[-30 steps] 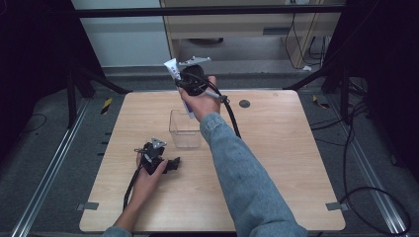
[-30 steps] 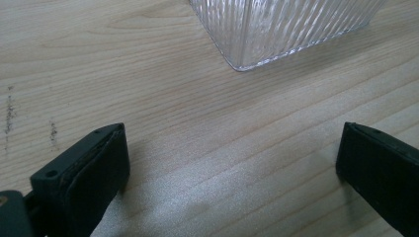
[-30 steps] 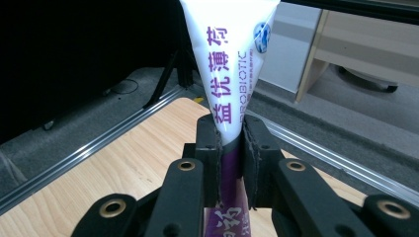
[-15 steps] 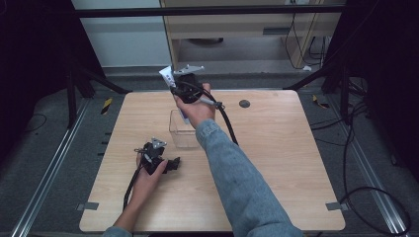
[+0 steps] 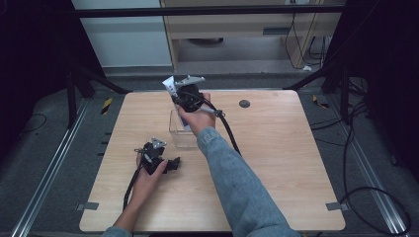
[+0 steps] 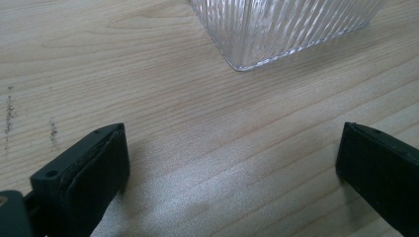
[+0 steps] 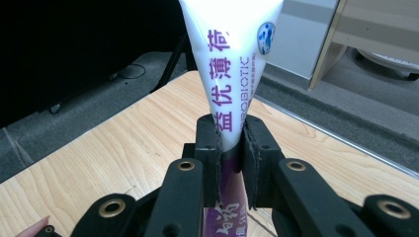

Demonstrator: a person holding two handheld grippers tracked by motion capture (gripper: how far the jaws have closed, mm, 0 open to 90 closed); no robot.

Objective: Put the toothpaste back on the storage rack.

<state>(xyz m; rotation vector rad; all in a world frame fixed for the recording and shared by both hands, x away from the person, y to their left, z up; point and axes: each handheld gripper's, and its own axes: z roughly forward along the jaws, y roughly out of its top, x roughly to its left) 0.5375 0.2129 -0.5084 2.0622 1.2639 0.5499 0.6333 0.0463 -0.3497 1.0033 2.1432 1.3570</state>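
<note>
Up in the air goes the white squeeze tube with purple lettering [image 7: 232,74], pinched at its narrow middle by the right gripper [image 7: 230,148], both black jaws pressed flat against its sides. In the right gripper view the tube's broad crimped end fans out above the jaws and the purple part runs down between them. From the high view the tube [image 5: 169,85] pokes out at the far-left side of the right gripper [image 5: 184,95], held above the far edge of the light wooden table [image 5: 276,163], over the far side of the clear ribbed plastic box [image 5: 179,134] that stands near the table's middle. The right hand [image 5: 198,117] wraps the gripper's body, the blue denim sleeve [image 5: 237,182] stretching back toward the near edge, and a black cable [image 5: 230,133] loops down off the gripper across the wood.

Over on the near-left, the left gripper [image 5: 168,164] lies low on the tabletop in the left hand [image 5: 148,175], just short of the box. Its own view shows the jaws spread wide apart, nothing between them but bare wood grain, with the rounded corner of the ribbed box [image 6: 276,29] just ahead.

A small dark round disc [image 5: 244,103] sits on the table's far right part, well apart from both grippers.
</note>
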